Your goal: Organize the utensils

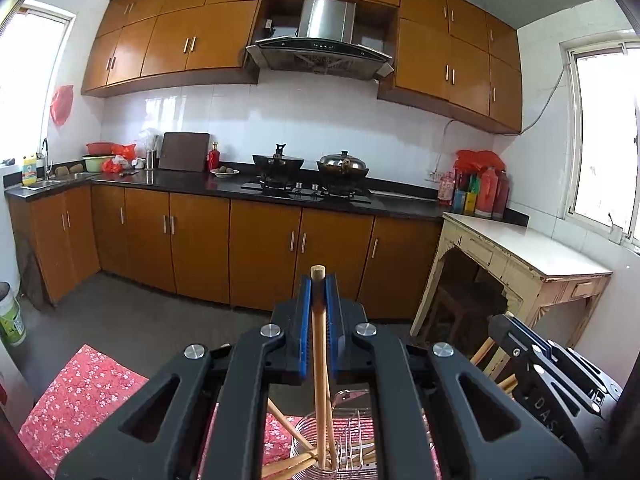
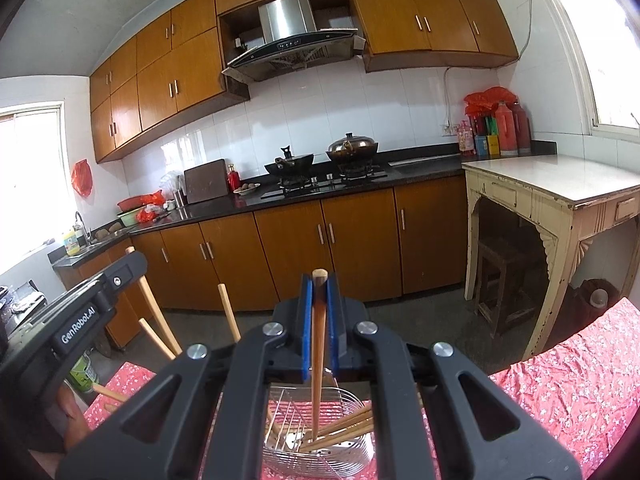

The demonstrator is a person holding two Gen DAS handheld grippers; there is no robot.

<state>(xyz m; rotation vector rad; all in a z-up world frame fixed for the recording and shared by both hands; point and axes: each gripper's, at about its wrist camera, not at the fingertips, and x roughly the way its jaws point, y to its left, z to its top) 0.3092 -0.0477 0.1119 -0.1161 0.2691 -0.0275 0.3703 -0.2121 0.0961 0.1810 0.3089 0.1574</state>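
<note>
A pale wooden chopstick [image 1: 319, 320] is clamped in the left gripper [image 1: 319, 280]; a darker wooden chopstick [image 2: 319, 340] is clamped in the right gripper [image 2: 319, 280]. Both are held upright over the round wire utensil basket [image 2: 352, 396] at 6 o'clock. Insertion appears in hand; lowering, then release, is called for.

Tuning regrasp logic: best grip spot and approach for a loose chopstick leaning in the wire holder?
Grip the free upper end of a leaning chopstick, not the lower end in the wire holder, where sticks cross. Probably come from above along its tilt, fingers on either side of the shaft. Both the left gripper and right gripper already hold sticks.
</note>
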